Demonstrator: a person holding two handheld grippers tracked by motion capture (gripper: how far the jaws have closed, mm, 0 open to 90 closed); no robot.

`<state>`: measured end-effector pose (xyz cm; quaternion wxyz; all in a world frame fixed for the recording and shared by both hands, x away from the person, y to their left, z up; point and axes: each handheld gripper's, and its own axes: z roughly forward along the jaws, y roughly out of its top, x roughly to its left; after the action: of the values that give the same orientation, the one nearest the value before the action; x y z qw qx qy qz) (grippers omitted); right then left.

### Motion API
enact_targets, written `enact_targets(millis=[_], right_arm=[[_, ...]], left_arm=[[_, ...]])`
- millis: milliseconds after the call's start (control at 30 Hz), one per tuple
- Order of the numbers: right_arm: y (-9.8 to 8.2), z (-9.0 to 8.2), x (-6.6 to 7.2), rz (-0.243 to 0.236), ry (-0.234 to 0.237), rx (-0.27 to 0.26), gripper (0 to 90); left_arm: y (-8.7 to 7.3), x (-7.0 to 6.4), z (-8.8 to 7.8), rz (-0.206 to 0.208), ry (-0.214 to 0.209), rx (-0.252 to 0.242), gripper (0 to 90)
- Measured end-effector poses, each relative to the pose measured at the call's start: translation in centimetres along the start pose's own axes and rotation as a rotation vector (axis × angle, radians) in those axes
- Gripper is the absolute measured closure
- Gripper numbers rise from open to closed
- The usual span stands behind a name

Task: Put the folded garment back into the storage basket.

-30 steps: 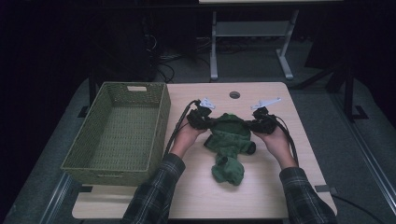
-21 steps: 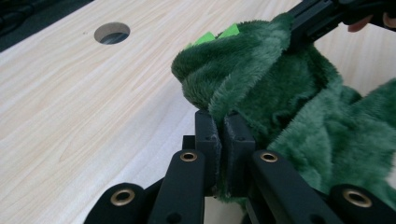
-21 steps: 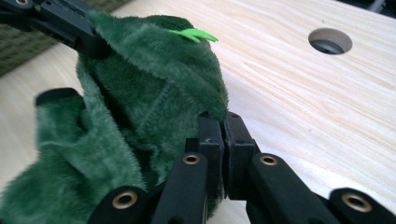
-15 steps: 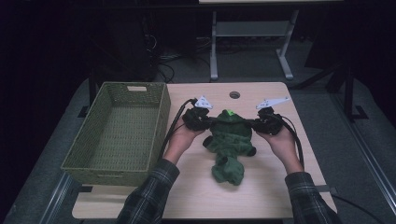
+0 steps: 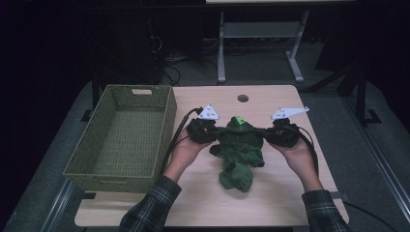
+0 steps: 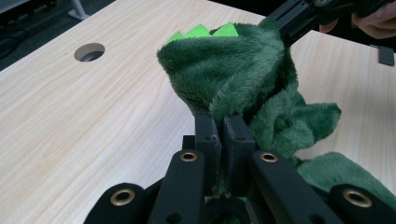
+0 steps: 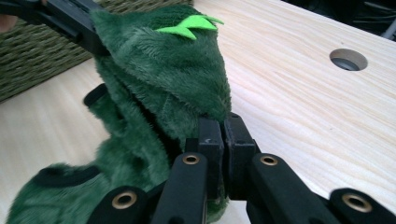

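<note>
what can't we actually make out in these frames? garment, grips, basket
- Green plush garment: high view shows a bunched heap, so its type and full shape are unclear; in both gripper views its lower part runs off the edge.
- Left hand-held gripper and right hand-held gripper: jaws shut on the fabric, whose pile hides how much is caught.
- Wicker basket: its near wall hides the inside floor just behind it.

The plush toy (image 5: 238,150) is dark green fur with bright lime-green spikes (image 6: 201,31) along its top. Both grippers, left (image 6: 223,122) and right (image 7: 223,125), are black with brass-coloured rivets, and each carries a pale grey plate. The basket (image 5: 159,130) is a woven olive green, the table (image 5: 270,193) light wood grain, and the sleeves (image 5: 150,210) dark plaid.
</note>
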<state>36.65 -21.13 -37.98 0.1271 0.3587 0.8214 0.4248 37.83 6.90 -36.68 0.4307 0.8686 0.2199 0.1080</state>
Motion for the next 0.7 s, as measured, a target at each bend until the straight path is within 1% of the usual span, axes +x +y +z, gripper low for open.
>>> enact_targets(millis=[100,133,233,267,300,367,400,467,500,600,667,700], right_arm=[[-0.3,-0.6,0.7,-0.012,0.014,-0.008,87.4],[-0.3,-0.6,0.7,-0.012,0.014,-0.008,87.4],[-0.5,-0.9,1.2,-0.027,0.023,-0.014,87.3],[-0.6,-1.0,1.5,-0.029,0.024,-0.015,87.3],[-0.8,-1.3,2.0,-0.043,0.027,-0.024,87.3],[-1.0,-1.3,2.2,-0.046,0.029,-0.024,87.3],[-1.2,-1.4,2.4,-0.046,0.033,-0.025,87.3],[-1.6,-1.4,2.7,-0.051,0.037,-0.019,87.3],[-2.0,-1.5,3.0,-0.048,0.044,-0.025,87.3],[-2.4,-1.7,3.3,-0.047,0.05,-0.025,87.3],[-2.9,-2.0,3.7,-0.057,0.058,-0.026,87.1],[-2.9,-2.0,3.7,-0.057,0.058,-0.026,87.1]], left_arm=[[-0.4,-0.6,-0.6,-0.001,-0.004,-0.014,86.1],[-0.4,-0.6,-0.6,-0.001,-0.004,-0.014,86.1],[-0.7,-1.1,-1.1,0.021,0.003,-0.005,86.1],[-0.8,-1.4,-1.2,0.014,0.0,-0.01,86.1],[-0.9,-1.6,-1.5,0.022,-0.001,-0.01,86.1],[-1.2,-1.9,-1.7,0.041,-0.004,-0.006,86.1],[-1.4,-2.2,-1.8,0.035,-0.01,-0.012,86.1],[-1.7,-2.6,-1.9,0.04,-0.017,-0.014,86.0],[-1.9,-2.8,-2.0,0.039,-0.023,-0.016,86.0],[-2.4,-3.3,-2.1,0.04,-0.037,-0.014,86.1],[-2.8,-3.8,-2.2,0.039,-0.052,-0.021,86.0],[-2.8,-3.8,-2.2,0.039,-0.052,-0.021,86.0]])
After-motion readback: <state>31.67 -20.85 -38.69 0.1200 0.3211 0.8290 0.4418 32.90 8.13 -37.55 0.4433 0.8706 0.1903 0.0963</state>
